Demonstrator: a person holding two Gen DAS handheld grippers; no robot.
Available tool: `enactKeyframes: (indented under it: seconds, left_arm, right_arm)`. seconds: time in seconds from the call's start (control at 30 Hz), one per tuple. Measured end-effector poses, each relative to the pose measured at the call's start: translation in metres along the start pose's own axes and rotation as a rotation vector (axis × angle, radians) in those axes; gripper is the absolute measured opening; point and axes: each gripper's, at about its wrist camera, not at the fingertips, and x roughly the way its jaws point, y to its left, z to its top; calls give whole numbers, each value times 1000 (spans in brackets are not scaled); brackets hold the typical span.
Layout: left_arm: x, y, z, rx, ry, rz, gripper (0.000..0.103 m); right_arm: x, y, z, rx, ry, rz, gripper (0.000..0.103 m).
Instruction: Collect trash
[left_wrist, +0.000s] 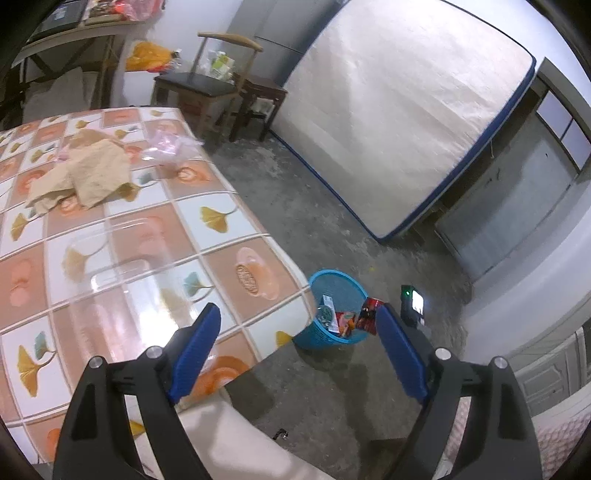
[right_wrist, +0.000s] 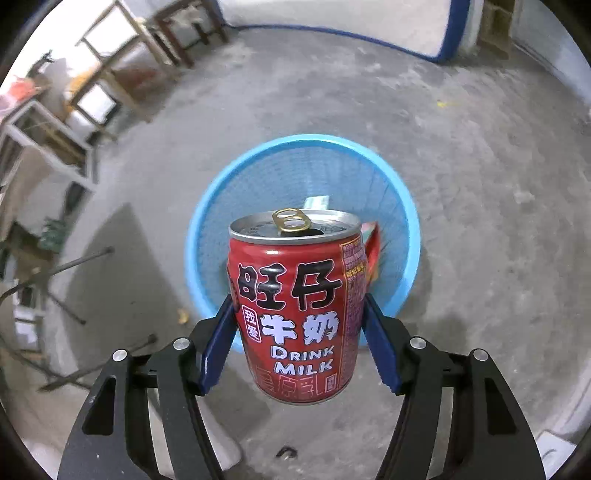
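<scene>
My right gripper (right_wrist: 297, 299) is shut on a red milk drink can (right_wrist: 295, 295) with an open pull tab, held upright directly above the blue mesh trash basket (right_wrist: 229, 184). The basket (left_wrist: 332, 284) stands on the concrete floor by the table corner and holds several wrappers (left_wrist: 345, 319). My left gripper (left_wrist: 297, 312) is open and empty, above the table's near corner. On the table (left_wrist: 147, 258) lie crumpled brown paper (left_wrist: 88, 173), a thin pink plastic bag (left_wrist: 170, 146) and a clear plastic lid (left_wrist: 118, 258).
The table has a tiled-pattern cloth. A mattress (left_wrist: 406, 110) leans on the far wall. A wooden chair (left_wrist: 207, 85) and a stool (left_wrist: 260, 99) stand behind the table. The right gripper's camera unit (left_wrist: 412, 302) shows beside the basket. Folding table legs (right_wrist: 74, 266) are at left.
</scene>
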Motion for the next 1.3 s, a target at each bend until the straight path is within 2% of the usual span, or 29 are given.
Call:
enactKeyframes:
  seconds: [0.1,0.2,0.3,0.33,0.5,0.67,0.83,0.9,1.03,1.1,1.3]
  left_arm:
    - [-12,13,-1,-15,-26,22,84]
    - [-23,26,-1,-25,-53,36,84]
    - [-32,43,-1,-38,-72,48,85]
    - [-34,47,-2,-40,-77,53,85]
    - [-48,67,-9,-30,-103,99,86]
    - [-63,77,-22,38,-134,195,90]
    - [-71,93,-35,48,-157,247,93]
    - [-71,103,-39,17,-156,238,93]
    - [-59,131,-36,-122,-156,167,93]
    - [-48,146,-29,-188,-140,146,92]
    - [-14,168,-11,-258,-83,136,75]
  right_arm:
    - [-3,-9,3,39,-37,-17,69]
    - [-18,-10,-9,64,-90,11,71]
    - [-34,-9,-26,60,-108,15,71]
    - [-40,-6,-22,60,-112,22,71]
    - [-99,23,-50,21,-159,129,71]
    - [-149,78,-72,-92,-193,254,72]
    - [-198,170,-72,-304,-247,407,75]
    - [-209,208,-75,-391,-243,466,76]
    - [-217,275,-83,-516,-223,544,76]
    - [-213,297,-84,-539,-205,540,76]
    - [-221,335,-88,-571,-151,554,76]
